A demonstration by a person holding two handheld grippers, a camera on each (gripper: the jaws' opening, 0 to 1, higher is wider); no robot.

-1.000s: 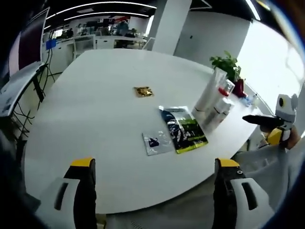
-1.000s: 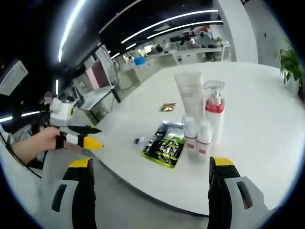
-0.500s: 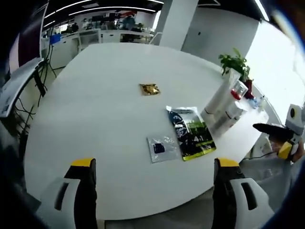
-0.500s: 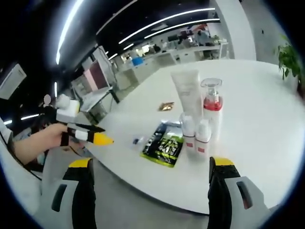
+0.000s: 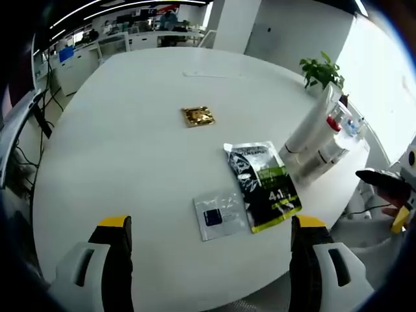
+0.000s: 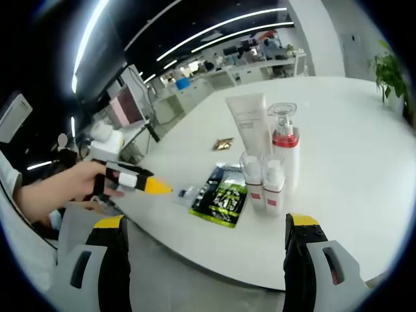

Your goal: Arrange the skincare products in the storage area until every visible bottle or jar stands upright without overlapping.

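On table, sachets lie beside upright bottles.

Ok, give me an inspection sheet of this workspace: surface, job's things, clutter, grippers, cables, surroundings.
Surface: white round table, mostly bare.
Job's things: white tube, pump bottle with a red band and two small bottles stand upright in a tight cluster near the table edge; whether they touch cannot be told.
Clutter: dark green sachet, small clear packet beside it and a gold packet lie flat.
Grippers: left gripper open, empty, above the table's near edge; right gripper open, empty, short of the bottles.
Cables: dark cables hang beside a desk at left.
Surroundings: potted plant, white pillar, office desks behind.
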